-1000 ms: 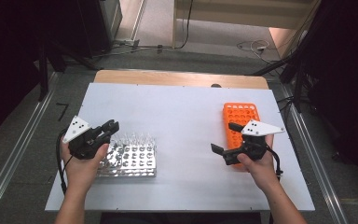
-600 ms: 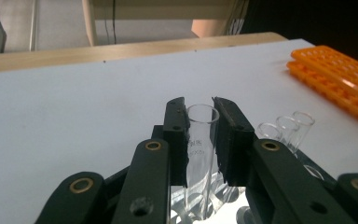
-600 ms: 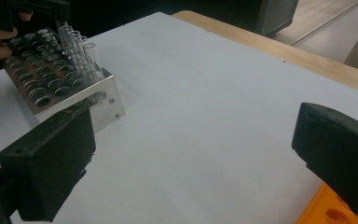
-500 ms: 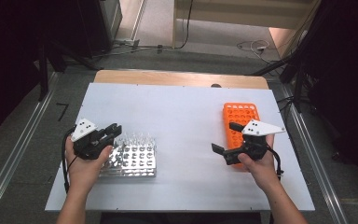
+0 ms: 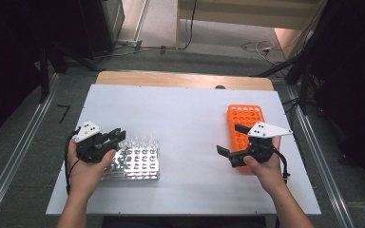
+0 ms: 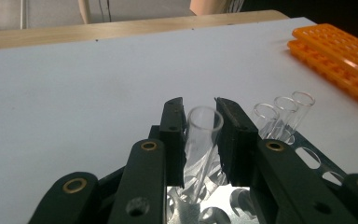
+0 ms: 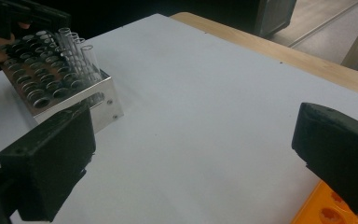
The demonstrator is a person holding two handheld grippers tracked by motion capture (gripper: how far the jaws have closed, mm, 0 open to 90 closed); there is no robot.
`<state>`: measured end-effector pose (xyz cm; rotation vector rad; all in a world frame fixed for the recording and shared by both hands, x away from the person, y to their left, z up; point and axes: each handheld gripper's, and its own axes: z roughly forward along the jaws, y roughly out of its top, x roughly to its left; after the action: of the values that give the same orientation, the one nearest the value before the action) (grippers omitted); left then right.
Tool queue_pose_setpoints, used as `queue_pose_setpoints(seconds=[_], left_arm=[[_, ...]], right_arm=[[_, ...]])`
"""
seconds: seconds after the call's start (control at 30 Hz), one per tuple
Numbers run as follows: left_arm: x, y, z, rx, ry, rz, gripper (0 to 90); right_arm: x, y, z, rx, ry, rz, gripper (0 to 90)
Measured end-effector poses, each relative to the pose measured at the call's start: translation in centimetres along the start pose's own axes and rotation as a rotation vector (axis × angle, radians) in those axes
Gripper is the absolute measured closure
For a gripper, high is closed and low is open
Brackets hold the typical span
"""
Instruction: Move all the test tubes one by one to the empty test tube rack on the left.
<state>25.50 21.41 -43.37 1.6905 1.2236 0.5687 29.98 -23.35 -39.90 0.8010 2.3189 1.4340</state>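
- A white surface (image 5: 185, 118) with a bare wooden strip along its 12 o'clock edge.
- A metal tube rack (image 5: 135, 164) stands on it toward 8 o'clock, clear glass tubes (image 5: 140, 142) upright in its far rows.
- An orange rack (image 5: 244, 128) lies flat toward 3 o'clock, well apart from the metal one.

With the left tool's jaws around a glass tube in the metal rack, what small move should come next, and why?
Probably lift the left tool straight up. Its jaws clasp a clear test tube whose lower end still sits in the metal rack. The right tool waits open by the orange rack, likely the destination.
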Motion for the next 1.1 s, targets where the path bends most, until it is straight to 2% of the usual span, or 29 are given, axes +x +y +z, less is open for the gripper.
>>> queue_pose_setpoints(seconds=[0.2, 0.33, 0.43, 0.5, 0.7, 0.9, 1.0, 1.1], left_arm=[[0.0, 0.0, -0.1, -0.005, 0.001, -0.004, 72.5], [0.0, 0.1, -0.4, -0.037, -0.011, -0.013, 67.3], [-0.1, 0.4, -0.9, -0.081, -0.043, -0.01, 58.3], [-0.3, 0.6, -1.2, -0.108, -0.049, 0.011, 52.0], [-0.8, 0.9, -1.7, -0.164, -0.112, 0.029, 28.0], [-1.3, 0.8, -2.0, -0.186, -0.159, 0.065, 9.4], [-1.3, 0.4, -2.1, -0.191, -0.19, 0.068, 1.8], [-1.3, 0.1, -2.3, -0.2, -0.209, 0.065, 0.0]], right_arm=[[-0.1, -0.1, 0.0, 0.002, -0.002, 0.004, 0.0], [-0.1, -0.1, -0.1, 0.002, -0.003, 0.004, 0.0], [-0.2, -0.1, -0.2, -0.003, -0.006, -0.001, 0.0], [-0.2, -0.2, -0.2, -0.003, -0.008, 0.005, 0.0], [-0.4, -0.5, -0.5, -0.003, -0.021, 0.007, 0.0], [-0.9, -0.9, -1.3, -0.019, -0.038, 0.016, 0.0], [-1.0, -1.3, -1.6, -0.019, -0.046, 0.022, 0.0], [-1.3, -1.9, -2.1, -0.017, -0.053, 0.028, 0.0]])
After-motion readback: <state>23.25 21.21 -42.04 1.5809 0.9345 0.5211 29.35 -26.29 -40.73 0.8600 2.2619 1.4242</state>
